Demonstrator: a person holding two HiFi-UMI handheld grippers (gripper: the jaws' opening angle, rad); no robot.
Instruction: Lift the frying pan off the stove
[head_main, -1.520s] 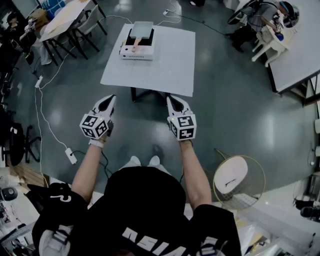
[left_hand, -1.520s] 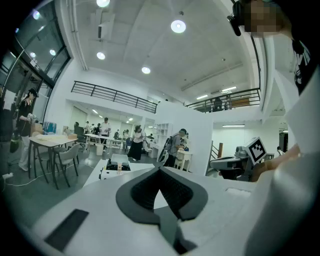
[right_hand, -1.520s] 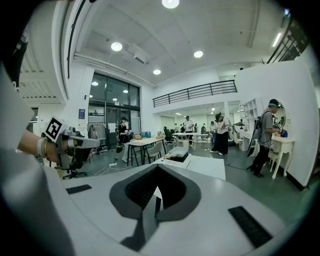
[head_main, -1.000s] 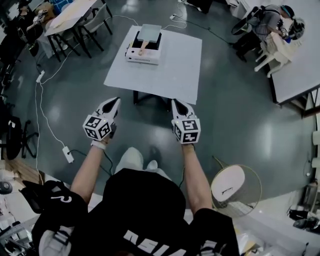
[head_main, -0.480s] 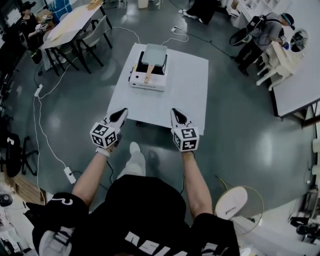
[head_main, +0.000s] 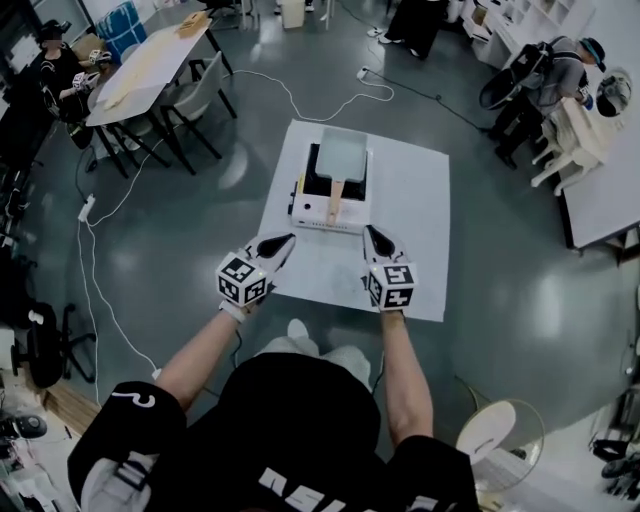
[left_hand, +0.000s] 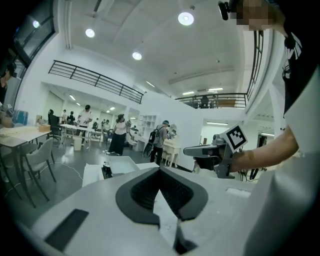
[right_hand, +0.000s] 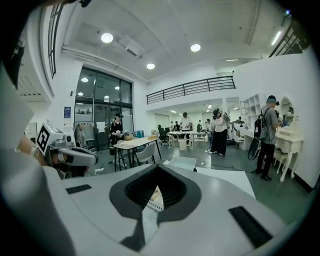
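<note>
The step in hand seems to be the approach. The pale rectangular frying pan (head_main: 342, 155) with a wooden handle sits untouched on the white portable stove (head_main: 312, 212), which stands on the white square table (head_main: 425, 190). The left gripper (head_main: 283, 241) and the right gripper (head_main: 373, 233) hover over the near part of the table, each with its jaws pressed together and nothing between them. Next, I think, one gripper must open and reach the handle, which points toward the person.
</note>
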